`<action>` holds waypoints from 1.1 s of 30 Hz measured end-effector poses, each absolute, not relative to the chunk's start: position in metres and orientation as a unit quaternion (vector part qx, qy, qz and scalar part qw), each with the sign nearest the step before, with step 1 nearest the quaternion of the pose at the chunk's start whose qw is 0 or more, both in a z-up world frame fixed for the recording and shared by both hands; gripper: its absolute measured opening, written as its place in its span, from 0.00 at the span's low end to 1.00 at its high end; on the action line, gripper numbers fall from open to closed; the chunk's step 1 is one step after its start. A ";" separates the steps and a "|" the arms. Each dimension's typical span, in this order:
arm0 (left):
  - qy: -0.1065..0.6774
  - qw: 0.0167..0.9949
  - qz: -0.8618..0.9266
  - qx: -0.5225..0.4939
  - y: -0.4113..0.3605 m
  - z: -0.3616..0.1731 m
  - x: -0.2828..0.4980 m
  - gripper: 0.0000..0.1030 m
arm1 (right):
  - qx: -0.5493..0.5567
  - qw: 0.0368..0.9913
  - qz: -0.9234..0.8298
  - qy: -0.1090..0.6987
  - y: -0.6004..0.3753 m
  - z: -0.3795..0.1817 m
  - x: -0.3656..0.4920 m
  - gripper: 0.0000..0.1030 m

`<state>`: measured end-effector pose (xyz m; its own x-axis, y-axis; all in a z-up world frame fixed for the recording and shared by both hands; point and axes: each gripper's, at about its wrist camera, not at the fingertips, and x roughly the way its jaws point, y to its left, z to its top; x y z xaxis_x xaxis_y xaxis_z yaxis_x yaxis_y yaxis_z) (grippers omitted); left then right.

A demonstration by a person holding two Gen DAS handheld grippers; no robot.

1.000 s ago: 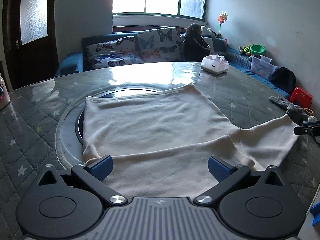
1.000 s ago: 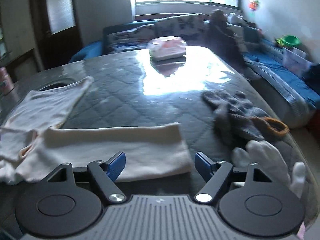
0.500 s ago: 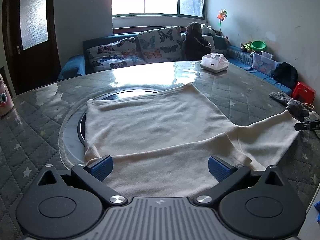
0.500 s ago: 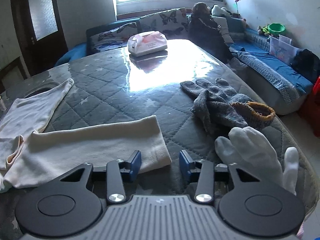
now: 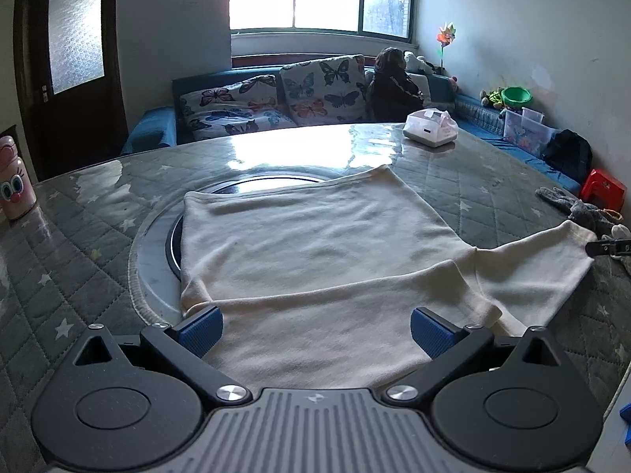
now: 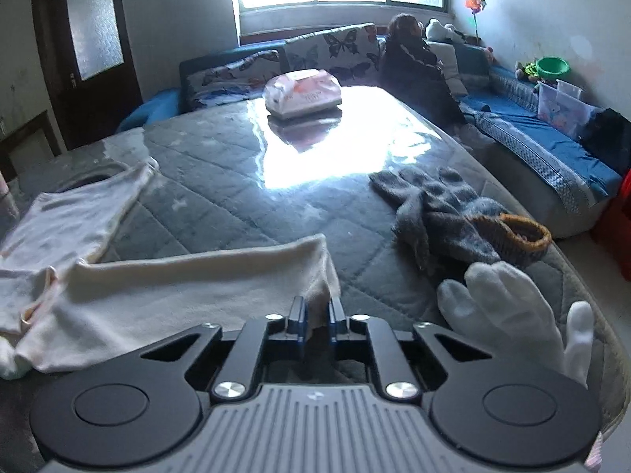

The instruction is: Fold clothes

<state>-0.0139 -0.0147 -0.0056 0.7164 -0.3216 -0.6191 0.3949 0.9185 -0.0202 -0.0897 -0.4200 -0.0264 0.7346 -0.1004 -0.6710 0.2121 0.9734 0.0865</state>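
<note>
A cream long-sleeved shirt (image 5: 315, 244) lies flat on the quilted table, one sleeve (image 5: 540, 264) stretched out to the right. My left gripper (image 5: 315, 329) hovers open over the shirt's near edge, nothing between its blue pads. In the right wrist view that same sleeve (image 6: 189, 287) runs leftward from the cuff. My right gripper (image 6: 315, 315) is shut on the cuff's near corner. The tip of the right gripper (image 5: 609, 246) shows at the sleeve end in the left wrist view.
A grey knitted glove (image 6: 441, 213) and a white glove (image 6: 512, 311) lie right of the cuff. A tissue pack (image 6: 301, 92) sits far back on the table (image 6: 236, 181). A pink cup (image 5: 14, 181) stands at the left edge. A person sits on the sofa behind.
My right gripper went from wide open to shut on the sleeve cuff, moving forward onto it. The left gripper stayed open and nearly still.
</note>
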 end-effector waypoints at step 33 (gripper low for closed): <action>0.307 0.940 -0.152 -0.010 0.069 -0.014 -0.029 1.00 | -0.053 0.891 0.284 0.351 -0.125 0.039 0.008 0.08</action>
